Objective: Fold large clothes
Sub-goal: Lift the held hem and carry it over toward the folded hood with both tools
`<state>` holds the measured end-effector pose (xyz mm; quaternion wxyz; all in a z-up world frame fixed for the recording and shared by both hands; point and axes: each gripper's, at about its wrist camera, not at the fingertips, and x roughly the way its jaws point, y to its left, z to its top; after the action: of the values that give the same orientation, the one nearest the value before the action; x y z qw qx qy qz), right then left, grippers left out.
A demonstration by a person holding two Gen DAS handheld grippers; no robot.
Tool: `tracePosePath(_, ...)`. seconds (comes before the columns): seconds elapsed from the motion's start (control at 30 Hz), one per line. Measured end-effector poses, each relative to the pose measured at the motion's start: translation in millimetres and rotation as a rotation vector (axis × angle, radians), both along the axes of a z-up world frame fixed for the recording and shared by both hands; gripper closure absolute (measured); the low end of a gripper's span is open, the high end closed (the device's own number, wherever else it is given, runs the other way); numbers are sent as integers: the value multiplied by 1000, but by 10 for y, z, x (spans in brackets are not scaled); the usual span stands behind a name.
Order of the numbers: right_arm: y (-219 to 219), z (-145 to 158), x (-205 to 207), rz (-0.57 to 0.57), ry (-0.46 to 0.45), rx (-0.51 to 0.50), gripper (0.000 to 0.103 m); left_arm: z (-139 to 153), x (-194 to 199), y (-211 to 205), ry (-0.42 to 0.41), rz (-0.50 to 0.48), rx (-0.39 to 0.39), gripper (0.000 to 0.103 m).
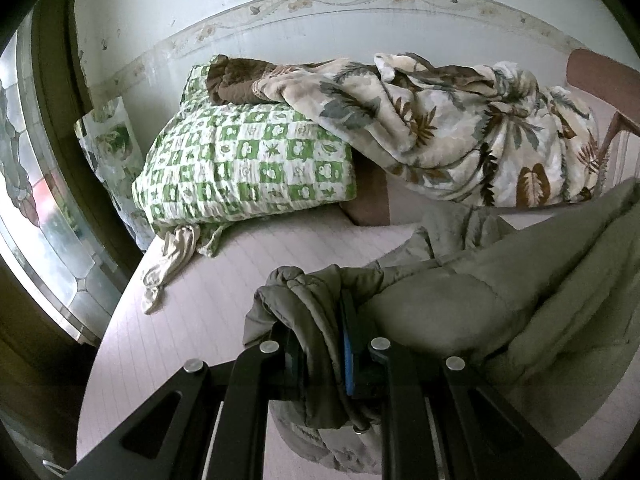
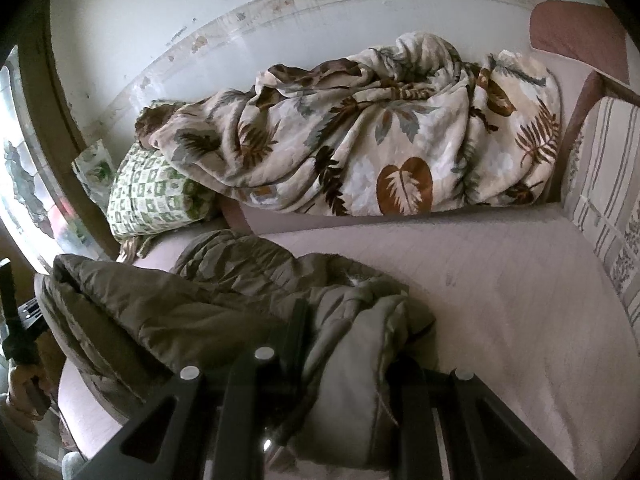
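Over bed (image 1: 224,280), jacket (image 1: 460,304) clamped in both hand-held grippers.

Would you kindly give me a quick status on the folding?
Left gripper and right gripper each shut on olive quilted jacket, bunched on sofa seat. Leaf-print blanket, green pillow behind, clear.

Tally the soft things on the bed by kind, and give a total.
Olive padded coat: 1
Leaf-print blanket: 1
Pillows: 2, green checked and floral
Brown quilted piece: 1
Beige cloth: 1
Total: 6
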<state>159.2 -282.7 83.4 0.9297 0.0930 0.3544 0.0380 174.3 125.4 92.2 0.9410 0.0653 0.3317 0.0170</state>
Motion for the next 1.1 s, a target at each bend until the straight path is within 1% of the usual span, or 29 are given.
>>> tracePosePath(0.2,42,5,307,-8,9,-70,85,-29,246,-96,-13,18,65,88)
tracePosePath(0.47,137,-63,722,-6,24,-160,85,-222,657,-118,19,48,90,88)
tracePosePath(0.63,146,-174,976,-17,43,-172,85,-391,875,-130,46,62,98,88)
tracePosePath(1.1,116,-645,1652,-37,139,-176,85,-859,1384,-115,137,92,95,87)
